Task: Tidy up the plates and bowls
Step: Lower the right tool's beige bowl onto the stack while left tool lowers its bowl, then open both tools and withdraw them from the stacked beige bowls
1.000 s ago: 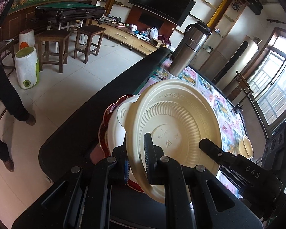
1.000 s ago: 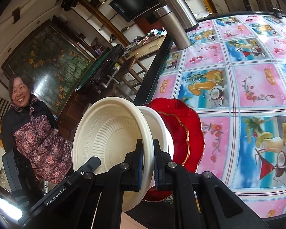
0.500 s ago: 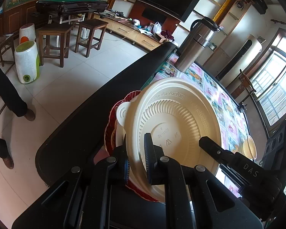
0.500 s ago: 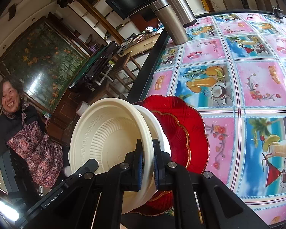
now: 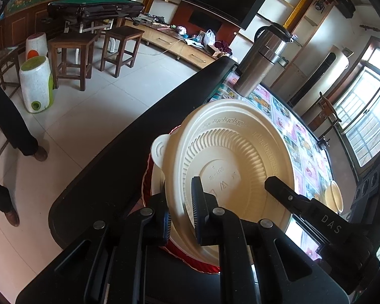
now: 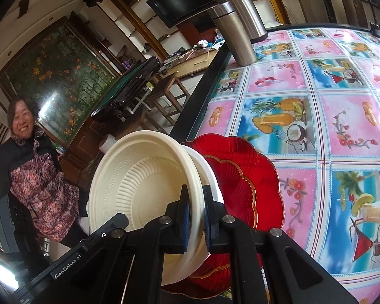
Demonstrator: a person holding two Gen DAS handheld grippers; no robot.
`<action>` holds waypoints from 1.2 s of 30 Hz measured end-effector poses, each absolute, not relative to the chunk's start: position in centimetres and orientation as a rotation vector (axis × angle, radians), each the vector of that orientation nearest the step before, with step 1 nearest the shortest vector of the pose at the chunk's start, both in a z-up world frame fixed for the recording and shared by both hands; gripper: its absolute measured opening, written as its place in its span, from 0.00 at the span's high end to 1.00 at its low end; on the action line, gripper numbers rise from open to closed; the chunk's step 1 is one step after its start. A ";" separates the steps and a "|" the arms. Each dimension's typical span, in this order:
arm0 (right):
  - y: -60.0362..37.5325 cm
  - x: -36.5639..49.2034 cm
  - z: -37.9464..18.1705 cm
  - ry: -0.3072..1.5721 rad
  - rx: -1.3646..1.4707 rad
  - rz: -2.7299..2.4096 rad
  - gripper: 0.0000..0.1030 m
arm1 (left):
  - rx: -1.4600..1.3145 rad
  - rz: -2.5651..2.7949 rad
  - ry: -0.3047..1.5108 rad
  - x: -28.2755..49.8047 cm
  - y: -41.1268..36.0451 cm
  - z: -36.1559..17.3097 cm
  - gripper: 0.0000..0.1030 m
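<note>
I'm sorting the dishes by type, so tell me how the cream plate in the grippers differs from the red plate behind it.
The cream plate is matte and opaque with a plain round rim and ribbed well; the red plate is glossy with a scalloped, gold-trimmed edge. The cream plate is clamped at its rim by both the left gripper and right gripper; neither grips the red plate. Both are round and stand on edge.

You can read "DAS" on the right gripper (image 5: 304, 202) and "GenRobot AI" on the left gripper (image 6: 98, 230); the cream plate's (image 5: 240, 157) embossed base marks are illegible.
</note>
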State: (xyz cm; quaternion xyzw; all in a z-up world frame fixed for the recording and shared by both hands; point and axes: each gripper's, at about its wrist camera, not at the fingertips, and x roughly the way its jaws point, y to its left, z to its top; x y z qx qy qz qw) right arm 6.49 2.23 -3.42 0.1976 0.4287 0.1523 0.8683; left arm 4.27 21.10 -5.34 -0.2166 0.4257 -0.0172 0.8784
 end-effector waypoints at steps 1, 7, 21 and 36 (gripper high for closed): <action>2.3 6.5 -3.4 0.895 0.406 0.319 0.91 | -0.445 -0.033 0.886 4.3 21.0 -5.3 0.89; 3.0 6.5 -3.2 0.876 0.351 0.316 0.88 | -0.441 -0.031 0.888 4.3 20.9 -5.3 0.88; 3.9 6.4 -3.2 0.843 0.280 0.302 0.86 | -0.378 -0.017 0.873 4.2 21.1 -3.8 0.80; 5.1 6.0 -2.7 0.817 0.185 0.291 0.74 | -0.300 0.115 0.802 3.2 22.7 -3.1 0.43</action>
